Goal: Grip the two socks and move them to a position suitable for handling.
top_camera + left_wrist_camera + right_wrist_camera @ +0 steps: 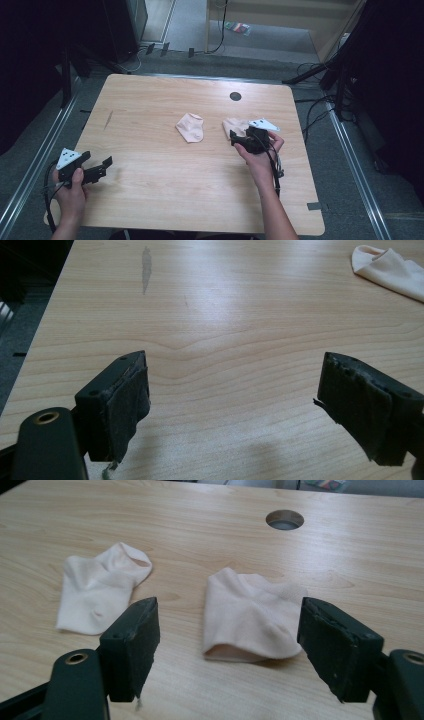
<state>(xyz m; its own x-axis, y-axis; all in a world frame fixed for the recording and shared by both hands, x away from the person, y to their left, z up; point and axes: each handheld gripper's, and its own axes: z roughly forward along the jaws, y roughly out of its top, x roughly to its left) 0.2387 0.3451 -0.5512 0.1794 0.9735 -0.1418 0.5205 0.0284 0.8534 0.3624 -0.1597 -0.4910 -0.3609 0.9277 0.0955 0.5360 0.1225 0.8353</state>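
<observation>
Pale pink cotton is what we are working with: two small ankle socks lie flat on the wooden table [150, 165]. In the high view the near sock [234, 126] sits just at eleven o'clock of our right gripper [234, 138], partly tucked behind it, while the other sock [190, 127] lies apart from it toward nine o'clock. In the right gripper view the near sock [247, 622] lies just ahead of the gap between the two black jaws, which stand wide apart with nothing pressed between the pads [134, 647]. We hold nothing with this tool yet.

Our left gripper [107, 163] hovers low at the table's near left corner, well away from both socks, its jaws spread wide and empty; in its own view the second sock [390, 270] peeks in at two o'clock.

We see a few risks. The fabric is thin and lies flat, so the pads may skate over it and close on air, or pinch just the top layer so the sock unfolds when lifted. Coming in too shallow could shove the sock toward the cable hole [235, 96] at twelve o'clock instead of gripping it. Pressing too steeply would jam the jaws against the wood.
</observation>
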